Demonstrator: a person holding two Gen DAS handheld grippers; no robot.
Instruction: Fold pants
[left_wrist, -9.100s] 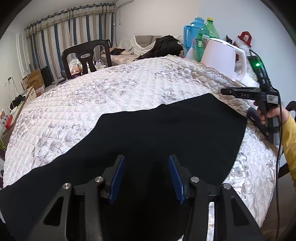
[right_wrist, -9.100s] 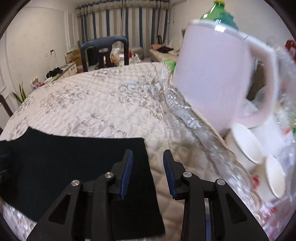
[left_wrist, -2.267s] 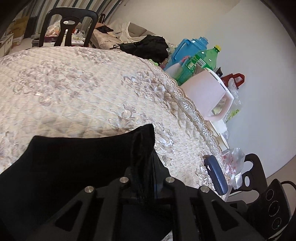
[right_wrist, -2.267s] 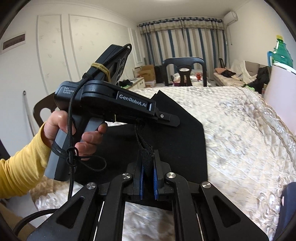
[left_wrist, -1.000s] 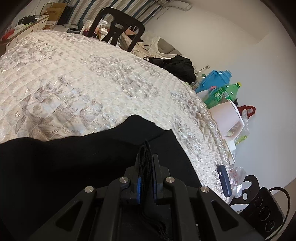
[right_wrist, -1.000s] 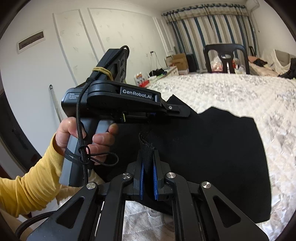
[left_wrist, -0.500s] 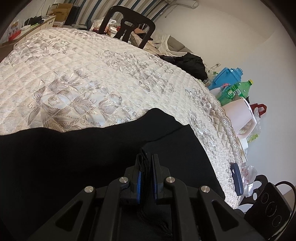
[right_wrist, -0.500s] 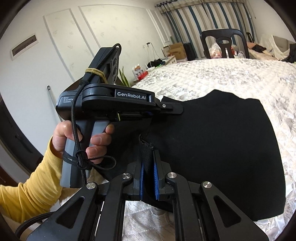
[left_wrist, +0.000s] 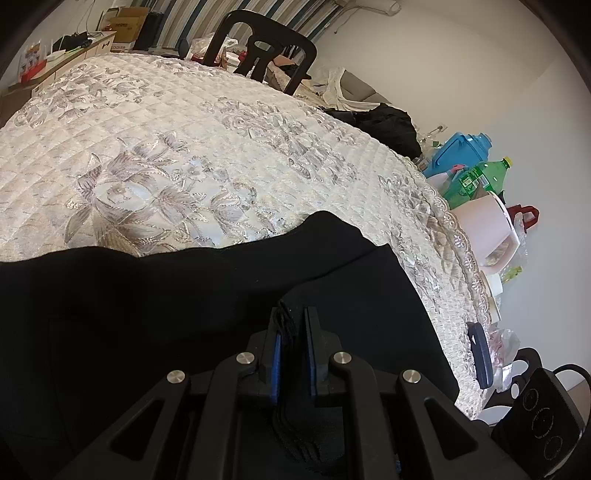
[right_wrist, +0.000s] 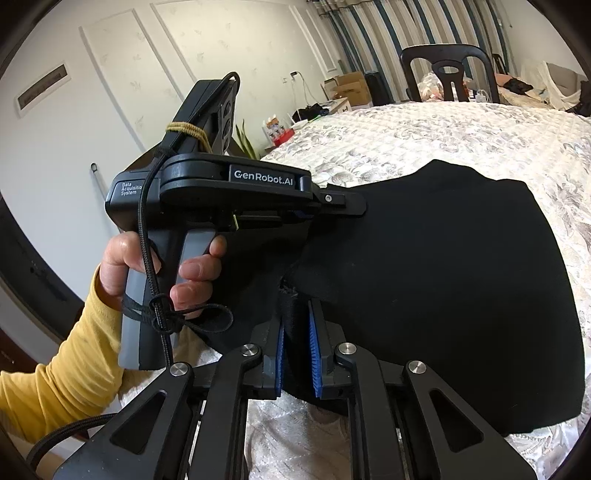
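quilted table (left_wrist: 184, 155), both grippers level, pinching pants (right_wrist: 443, 258)

Left gripper (left_wrist: 293, 321) fingers nearly together, a black fabric edge of the pants (left_wrist: 147, 295) between the blue pads. Pants lie doubled over on the quilted floral worktop (left_wrist: 166, 147). At the far right edge: white kettle (left_wrist: 484, 229), green bottle (left_wrist: 476, 177), blue jug (left_wrist: 458, 151). Black chair (left_wrist: 262, 48) beyond.
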